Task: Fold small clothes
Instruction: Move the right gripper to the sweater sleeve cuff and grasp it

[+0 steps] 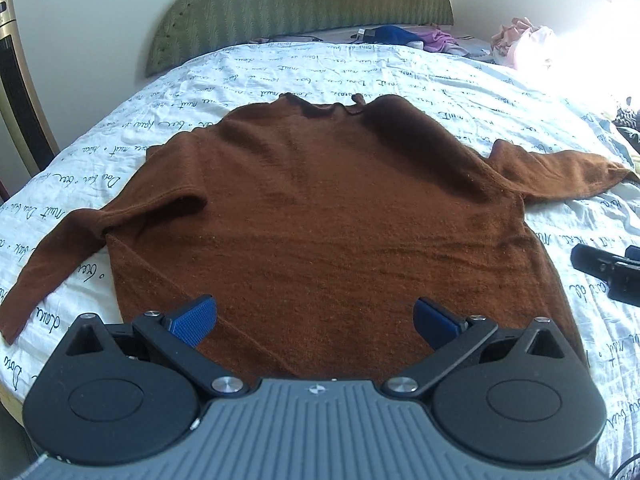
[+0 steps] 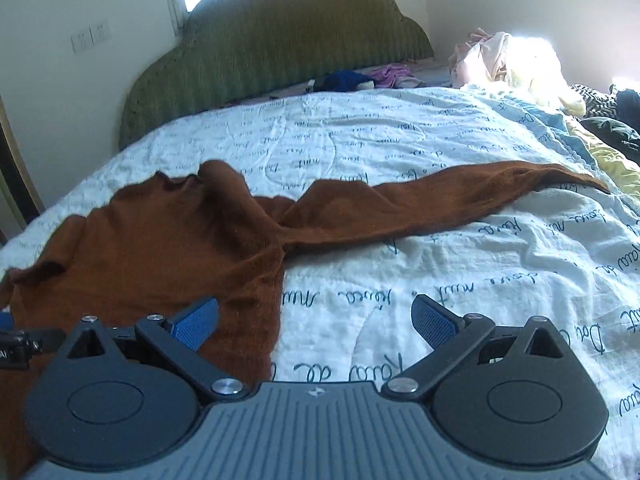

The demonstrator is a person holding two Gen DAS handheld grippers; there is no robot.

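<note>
Home bedroom. A bed is seen, covered by a white quilt (image 1: 400, 76) printed with script, backed by a green padded headboard (image 2: 280, 40). Loose clothes (image 2: 496, 60) are heaped near the headboard; wall switches (image 2: 90, 36) are noted.

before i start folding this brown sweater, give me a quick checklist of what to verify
1. Sweater lying flat on the bed cover: ok, body spread out.
2. Left sleeve laid out: ok, angled down beside the body.
3. Right sleeve laid out: ok, stretched sideways.
4. Left claw open and empty: ok, over the hem.
5. Right claw open and empty: ok, over the sweater's right edge.
6. Collar flat: not ok, it looks curled up.
</note>
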